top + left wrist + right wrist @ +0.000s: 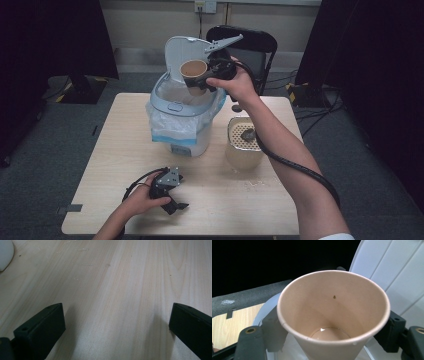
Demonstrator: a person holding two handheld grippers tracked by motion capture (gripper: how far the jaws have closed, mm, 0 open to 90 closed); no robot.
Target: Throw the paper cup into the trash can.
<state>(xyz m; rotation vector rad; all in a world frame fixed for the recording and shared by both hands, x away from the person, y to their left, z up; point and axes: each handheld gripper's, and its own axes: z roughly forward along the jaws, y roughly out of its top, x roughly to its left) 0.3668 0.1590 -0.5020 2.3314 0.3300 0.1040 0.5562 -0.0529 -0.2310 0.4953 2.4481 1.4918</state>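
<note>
Paper cup (193, 70), emptied, clamped in right gripper (206, 79) above open bin (182, 107), table's 12 o'clock. Release low over liner. Left gripper (172, 200) gapes empty, 7 o'clock.

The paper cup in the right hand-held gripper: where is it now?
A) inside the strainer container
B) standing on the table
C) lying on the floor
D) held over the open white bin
D: the right hand-held gripper clamps the paper cup above the open white bin, in front of its raised lid.
</note>
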